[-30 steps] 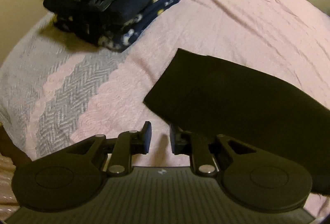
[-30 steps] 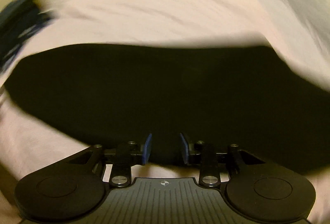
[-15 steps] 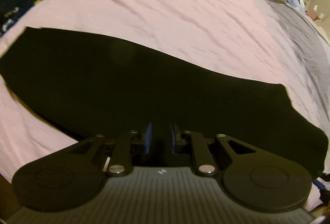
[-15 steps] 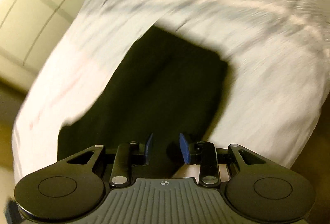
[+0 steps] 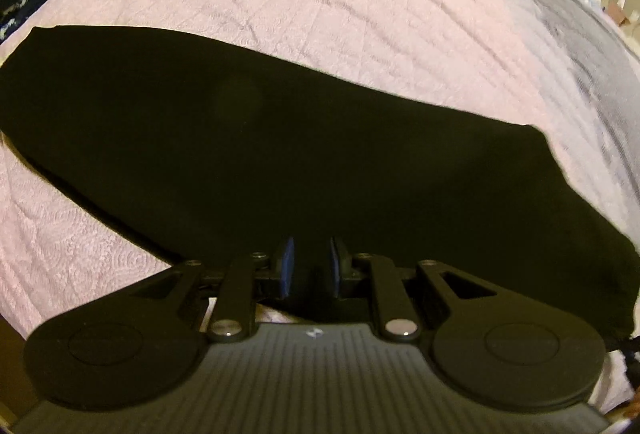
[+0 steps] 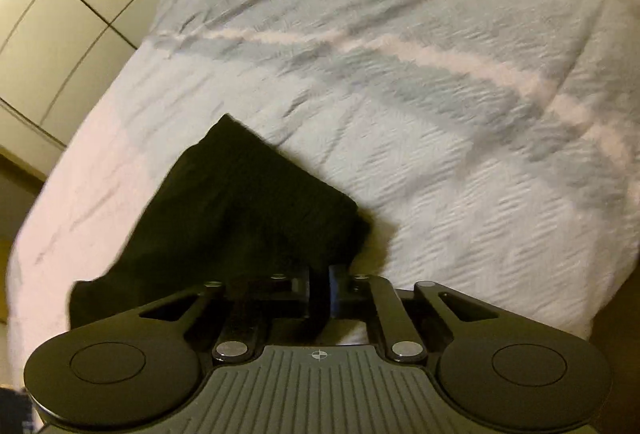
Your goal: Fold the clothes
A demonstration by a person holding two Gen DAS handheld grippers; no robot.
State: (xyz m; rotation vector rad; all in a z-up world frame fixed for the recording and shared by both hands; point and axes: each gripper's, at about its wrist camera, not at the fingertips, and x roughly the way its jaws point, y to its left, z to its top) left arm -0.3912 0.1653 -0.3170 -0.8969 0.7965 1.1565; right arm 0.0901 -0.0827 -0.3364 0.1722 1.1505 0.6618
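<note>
Left wrist view: left claw (image 5: 309, 266) narrow, gripping black garment (image 5: 280, 154) edge; right claw (image 6: 319, 288) likewise clamped on garment.

Under my view is a bed (image 5: 360, 6) with a quilted cover, pink in the middle and grey-blue with pale wavy stripes at the far part (image 6: 460, 82). The cover has small wrinkles. Beside the bed stands a wardrobe (image 6: 52, 2) with cream panels and thin dark joints. The light is warm and yellowish, with one bright reflection on a panel.
</note>
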